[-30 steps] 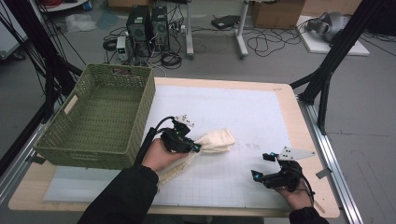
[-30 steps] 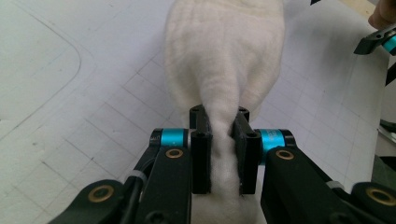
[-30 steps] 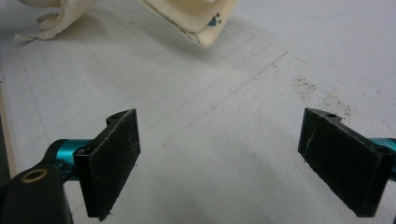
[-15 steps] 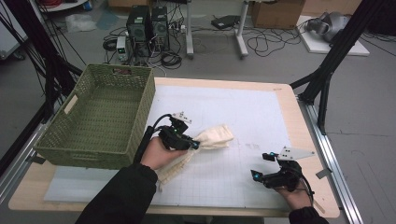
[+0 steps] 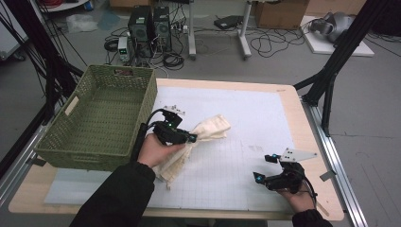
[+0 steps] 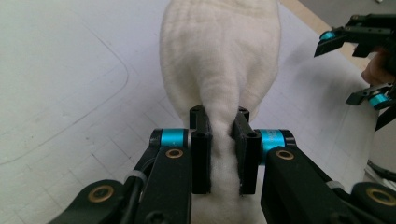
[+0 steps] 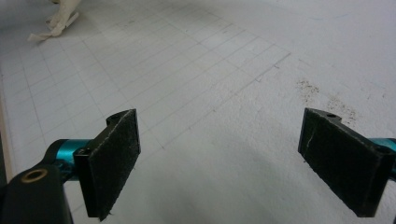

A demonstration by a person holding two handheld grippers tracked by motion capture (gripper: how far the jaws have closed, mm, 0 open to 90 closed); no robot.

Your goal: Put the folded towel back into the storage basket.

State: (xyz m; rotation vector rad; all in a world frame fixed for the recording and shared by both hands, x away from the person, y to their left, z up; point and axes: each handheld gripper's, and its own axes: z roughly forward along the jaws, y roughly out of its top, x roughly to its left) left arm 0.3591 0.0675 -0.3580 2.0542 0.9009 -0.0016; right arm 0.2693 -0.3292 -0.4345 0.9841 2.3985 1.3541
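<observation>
Cream cloth [image 5: 208, 130], clamped by the left gripper [image 5: 188, 138], has lifted toward the basket [image 5: 101, 118]; right gripper [image 5: 259, 178] gapes empty.

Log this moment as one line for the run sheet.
left gripper: shut on cream cloth, lifted over white grid mat | right gripper: open, holding nothing, low over mat | green woven basket: nothing visible inside

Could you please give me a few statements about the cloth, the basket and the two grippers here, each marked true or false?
1. The left gripper is clamped on the cream cloth. True.
2. The cloth lies inside the green basket. False: it is over the white mat, beside the basket.
3. The right gripper has its jaws open with nothing between them. True.
4. The right gripper also grips the cloth. False: it is apart from it.
</observation>
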